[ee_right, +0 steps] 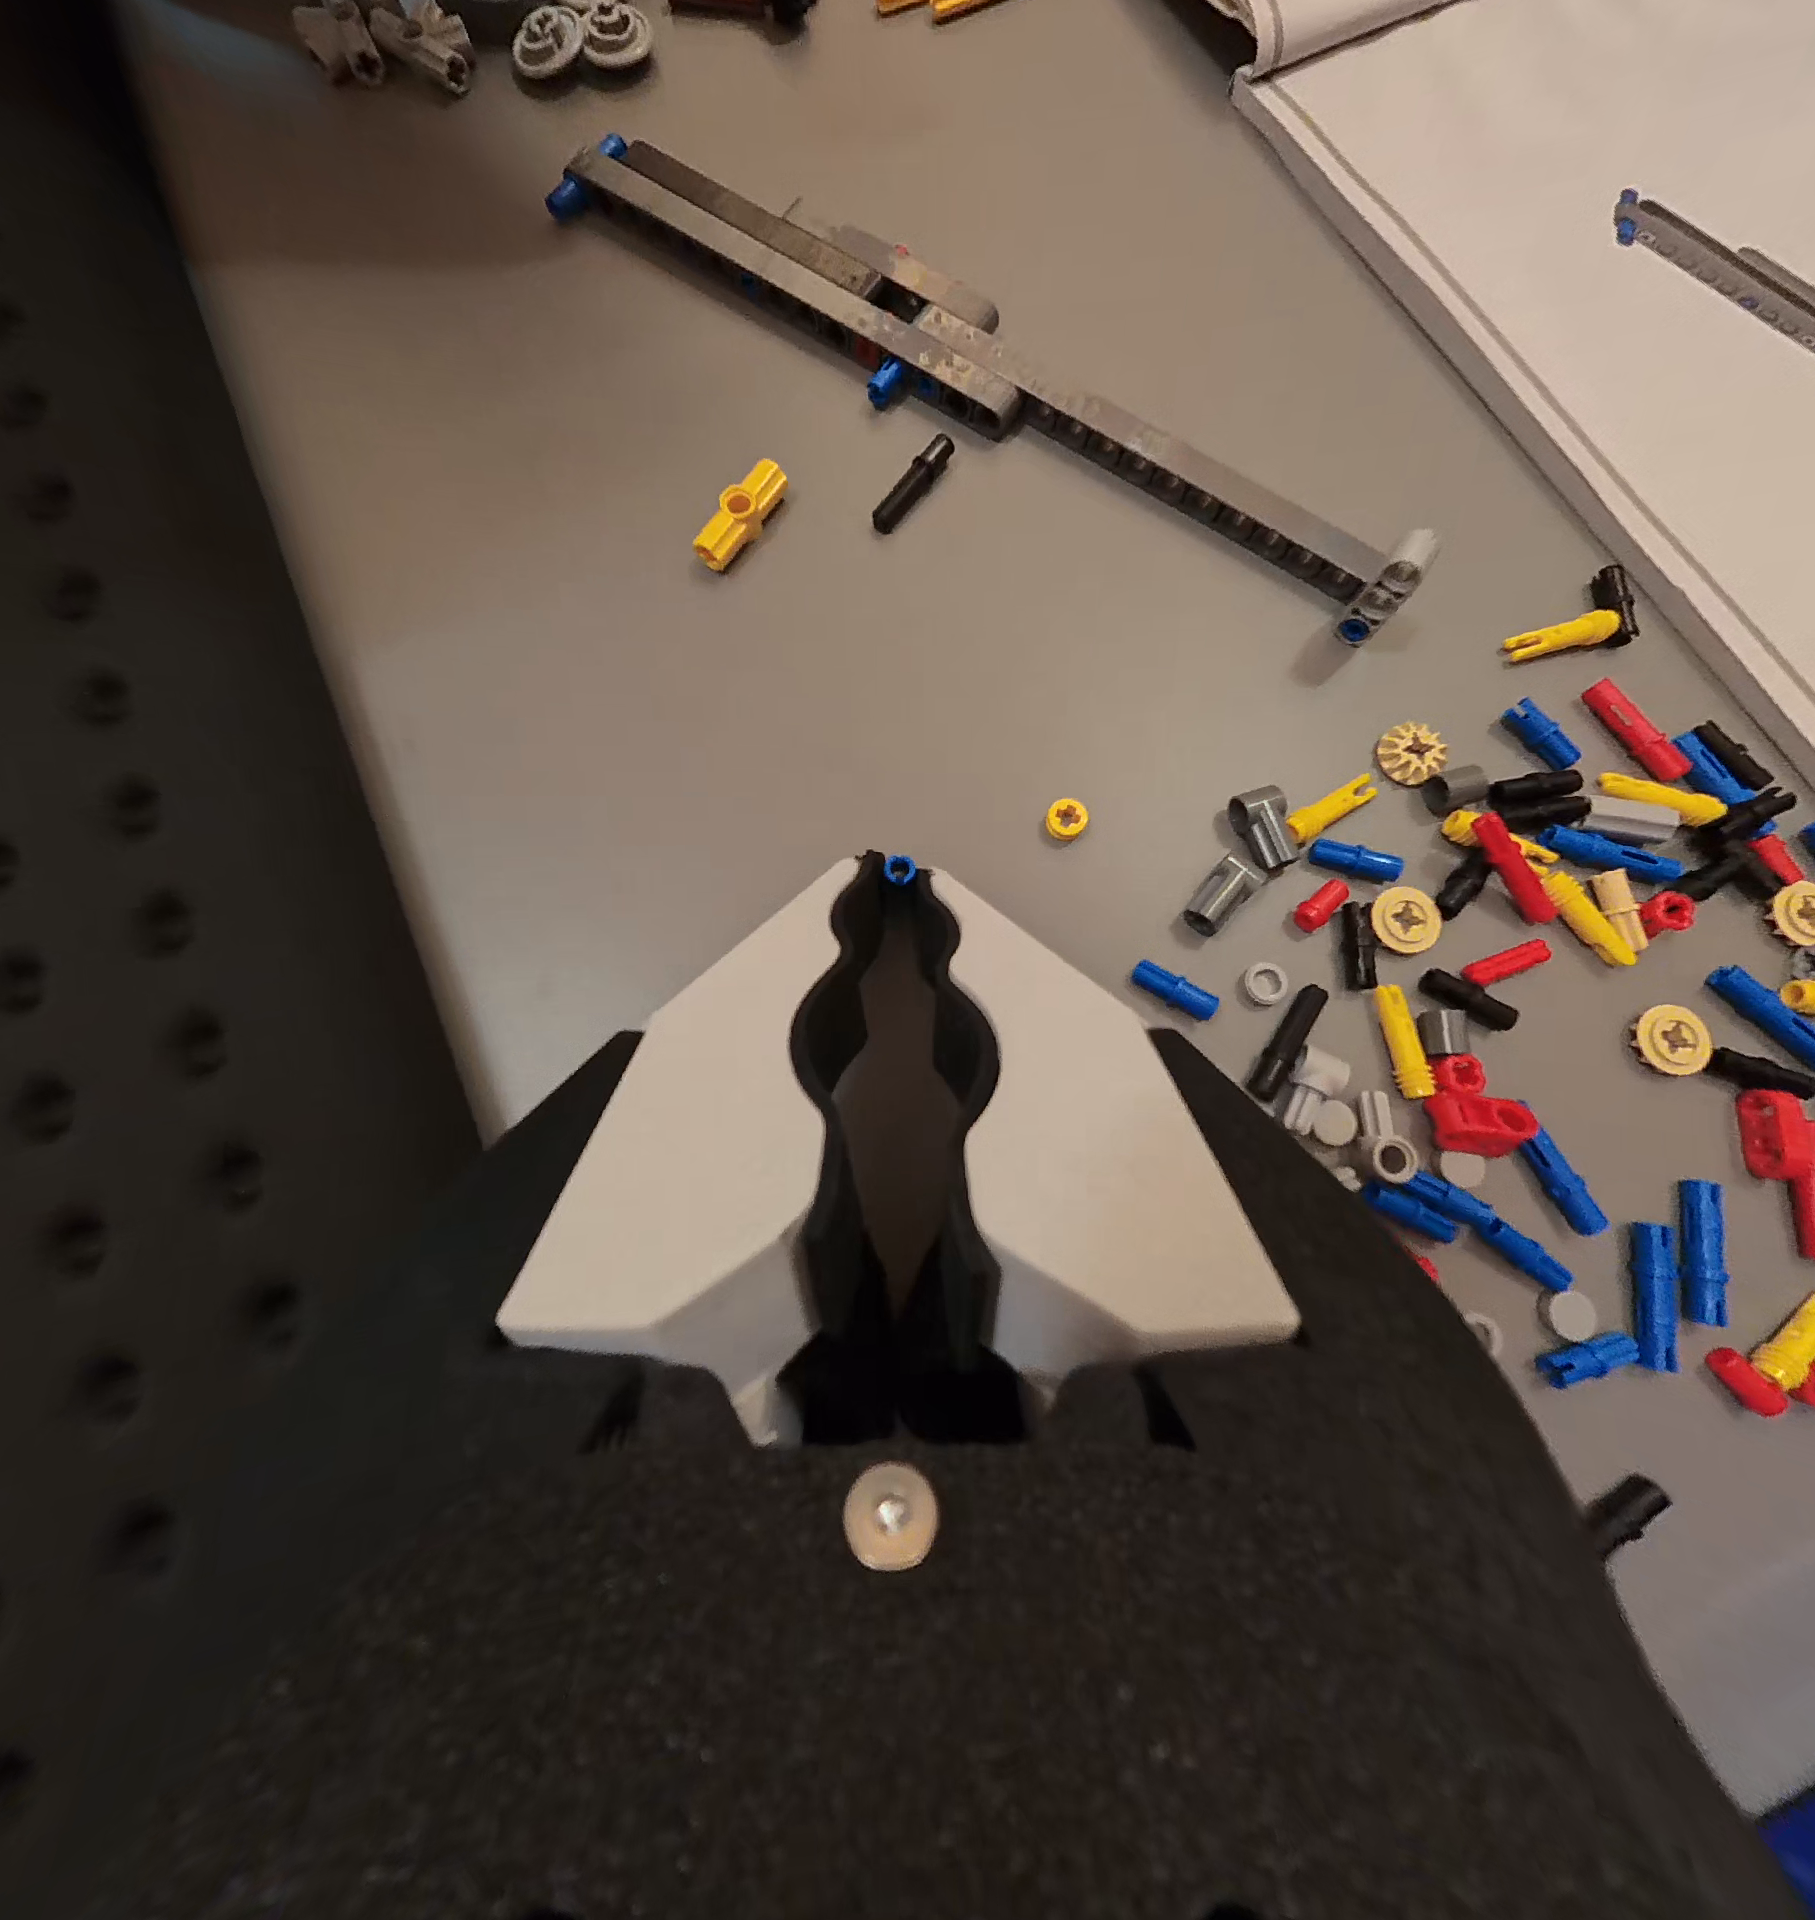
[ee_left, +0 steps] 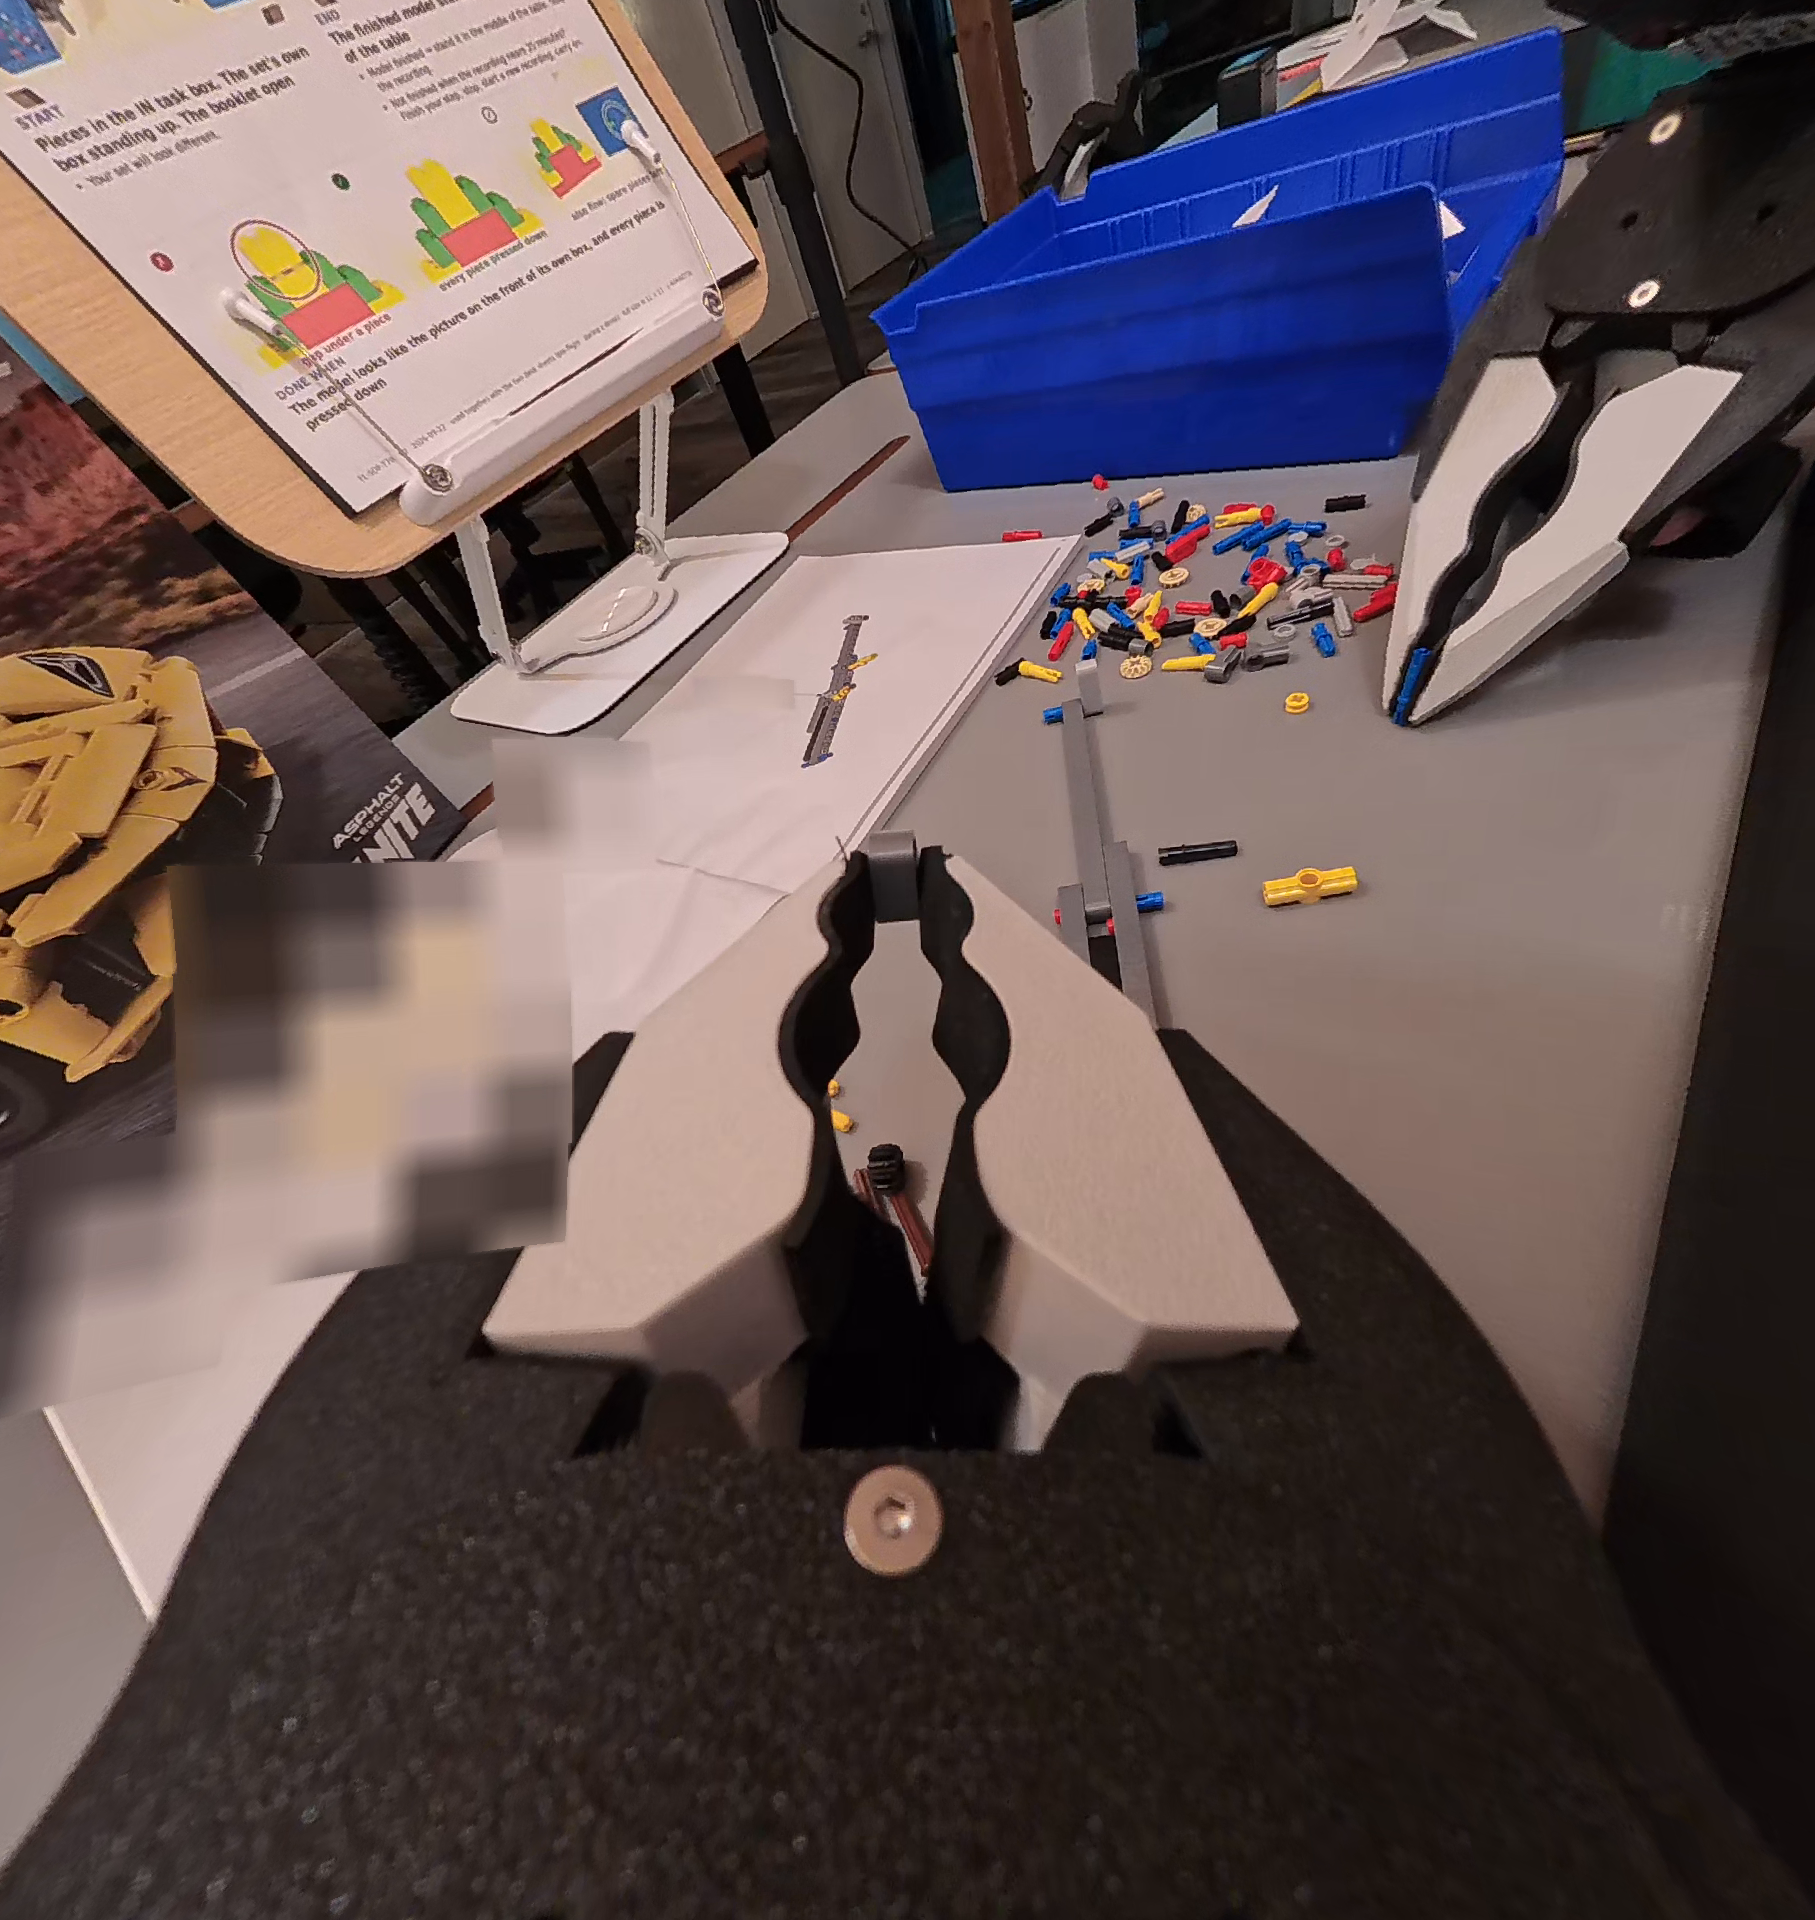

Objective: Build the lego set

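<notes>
My left gripper point(ee_left: 892, 868) is shut on a small grey Lego piece point(ee_left: 892, 883), held above the grey table. My right gripper point(ee_right: 898, 871) is shut on a blue pin point(ee_right: 899, 869); it also shows in the left wrist view point(ee_left: 1410, 686) at the right, tips low over the table. A long grey beam assembly point(ee_right: 882, 322) with blue pins lies on the table, also in the left wrist view point(ee_left: 1095, 831). Beside it lie a black pin point(ee_right: 911, 484) and a yellow connector point(ee_right: 739, 513). A pile of small loose pieces point(ee_right: 1568, 987) lies to the right.
An open instruction booklet point(ee_left: 861, 686) lies left of the pile. A blue bin point(ee_left: 1194, 332) stands at the back. An instruction sheet on a stand point(ee_left: 383, 239) and the set's box with a yellow car point(ee_left: 72, 831) are at the left. A black perforated panel point(ee_right: 72, 831) borders the table. Tip to tip, the grippers are about 20 centimetres apart. Measured from the fingertips, the yellow connector point(ee_right: 739, 513) is 8 centimetres or so from the right gripper and 15 centimetres from the left. Look for it in the left wrist view point(ee_left: 1312, 877) too.
</notes>
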Motion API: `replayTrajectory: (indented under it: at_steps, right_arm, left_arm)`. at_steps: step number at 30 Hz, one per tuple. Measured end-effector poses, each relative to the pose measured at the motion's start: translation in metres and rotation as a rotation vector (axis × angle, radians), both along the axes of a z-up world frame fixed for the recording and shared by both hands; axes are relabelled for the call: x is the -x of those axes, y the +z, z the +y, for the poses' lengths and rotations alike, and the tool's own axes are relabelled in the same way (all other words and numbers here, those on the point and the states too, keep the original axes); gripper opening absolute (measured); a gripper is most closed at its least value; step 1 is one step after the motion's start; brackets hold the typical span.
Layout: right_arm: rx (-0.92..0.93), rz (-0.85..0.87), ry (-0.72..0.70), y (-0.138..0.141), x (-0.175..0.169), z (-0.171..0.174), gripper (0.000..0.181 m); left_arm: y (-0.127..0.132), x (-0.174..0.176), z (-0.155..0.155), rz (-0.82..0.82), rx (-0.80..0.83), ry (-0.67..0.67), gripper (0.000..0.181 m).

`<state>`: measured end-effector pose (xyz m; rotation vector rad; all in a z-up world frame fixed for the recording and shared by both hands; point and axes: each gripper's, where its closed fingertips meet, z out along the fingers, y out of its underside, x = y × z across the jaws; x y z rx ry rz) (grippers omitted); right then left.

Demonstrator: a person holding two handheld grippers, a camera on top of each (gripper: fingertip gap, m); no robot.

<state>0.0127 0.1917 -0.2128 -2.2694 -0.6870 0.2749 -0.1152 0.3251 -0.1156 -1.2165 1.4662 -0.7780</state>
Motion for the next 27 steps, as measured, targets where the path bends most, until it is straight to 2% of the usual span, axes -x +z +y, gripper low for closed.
replayTrajectory:
  at_steps: [1, 15, 27]
  right_arm:
    - [0.017, -0.020, 0.003, 0.000, -0.001, 0.000, 0.005]
    - [0.261, -0.305, 0.087, 0.000, -0.012, -0.009, 0.005]
    - [0.304, -0.261, 0.069, -0.002, -0.016, -0.012, 0.005]
  left_arm:
    - [0.000, 0.000, 0.000, -0.001, -0.001, 0.000, 0.006]
    - [0.001, 0.000, 0.001, -0.004, 0.000, 0.002, 0.006]
    - [0.001, 0.000, 0.000, -0.004, -0.001, 0.000, 0.007]
